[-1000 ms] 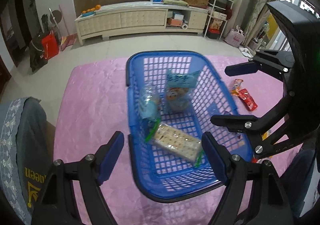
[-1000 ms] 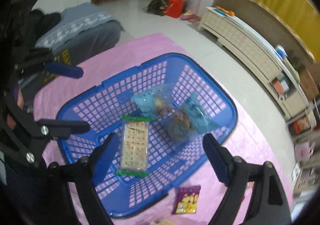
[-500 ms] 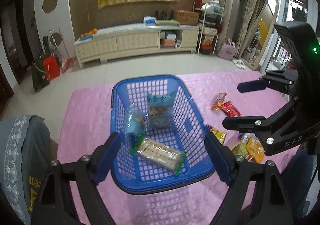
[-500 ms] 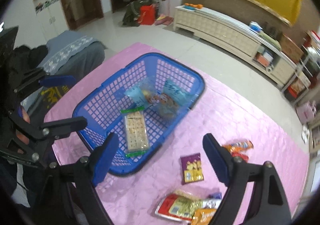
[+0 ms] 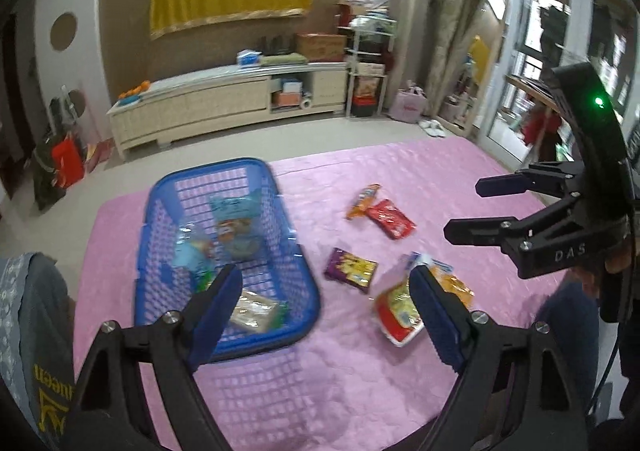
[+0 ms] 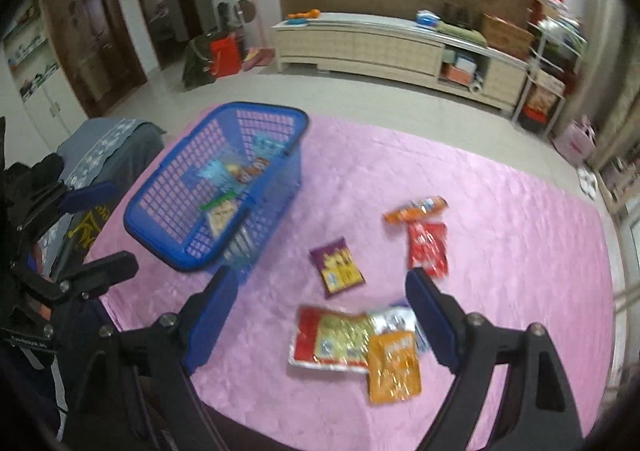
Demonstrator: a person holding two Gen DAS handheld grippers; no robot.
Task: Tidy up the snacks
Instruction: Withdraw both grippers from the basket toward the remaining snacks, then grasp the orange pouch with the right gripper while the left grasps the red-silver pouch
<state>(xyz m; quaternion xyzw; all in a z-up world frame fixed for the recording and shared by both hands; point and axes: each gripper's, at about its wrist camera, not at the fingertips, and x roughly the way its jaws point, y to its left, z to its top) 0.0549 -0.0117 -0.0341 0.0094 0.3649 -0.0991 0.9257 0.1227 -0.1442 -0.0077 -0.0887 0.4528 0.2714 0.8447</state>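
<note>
The blue basket (image 6: 224,187) is sitting at about nine o'clock on the pink-covered desk (image 6: 500,235), with a cracker pack (image 6: 219,215) and two bluish bags (image 6: 240,167) already lying inside it. Both claws are hanging over the desk with jaws apart and nothing between them — the left claw (image 5: 324,311) near the basket's near rim, the right claw (image 6: 320,315) over the loose packets on the bare cloth, which are well clear of the basket.

The step in hand looks like fetching the next loose snack. To do it well, I would be picking the packet that sits freest. The purple packet (image 6: 337,266) is lying alone at about twelve o'clock from the right claw, with its long axis running from eleven to five o'clock. The claw should be turning so that its jaws straddle the short width, coming down flat, and pinching near the middle so that the bag does not droop.

The heap nearer the right claw is harder. The big red-and-gold bag (image 6: 330,339) is lying with its long side across, nine to three, and the orange packet (image 6: 394,367) is overlapping its right end, pointing roughly twelve to six.

Further right, the orange stick pack (image 6: 416,207) is pointing nine to three with a slight tilt, and the red packet (image 6: 427,249) just below it is running twelve to six — the two may be touching; blur leaves that unclear.
</note>
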